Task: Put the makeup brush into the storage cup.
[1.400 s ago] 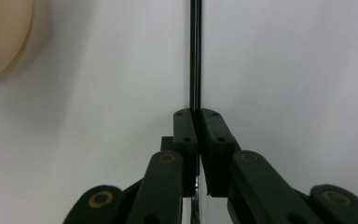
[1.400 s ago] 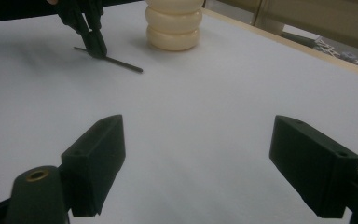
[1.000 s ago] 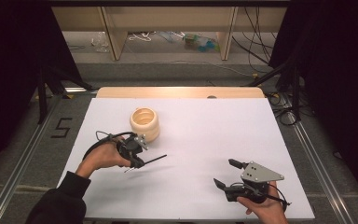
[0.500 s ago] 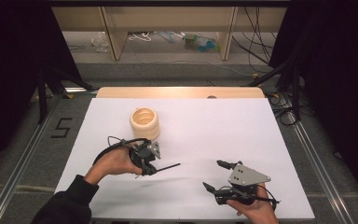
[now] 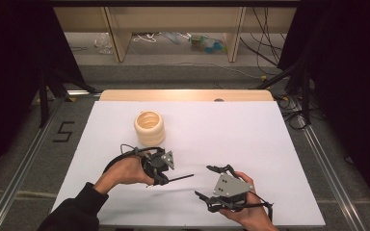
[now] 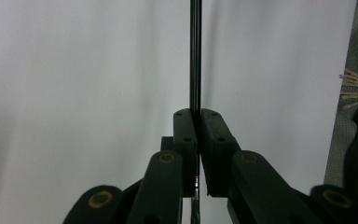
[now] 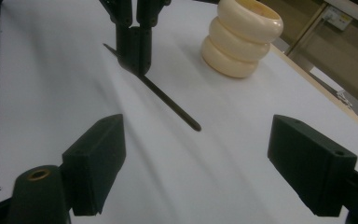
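Note:
A thin black rod (image 5: 179, 178) sticks out to the right from my left gripper (image 5: 163, 180), whose jaws are shut on it low over the white table sheet (image 5: 250, 139). In the left gripper view the two pads (image 6: 186, 135) pinch the rod (image 6: 195, 46), which runs straight up the picture. My right gripper (image 5: 208, 183) stands open just right of the rod's tip, pointing left at it. The right gripper view has its gripper (image 7: 203, 163) with jaws wide apart, the rod (image 7: 170, 105) ahead between them, and the left gripper (image 7: 133, 46) holding it. A cream ribbed ring stack (image 5: 149, 128) (image 7: 240, 37) stands behind.
The white sheet covers a wooden table whose far edge (image 5: 188, 95) shows bare. Metal rails (image 5: 24, 163) run along both sides on the grey floor. Shelving legs and cables lie beyond the table. Dark curtains flank the scene.
My left hand has carried the rod to the right and nearer the front edge. My right hand has moved left toward the rod's tip, jaws still apart.

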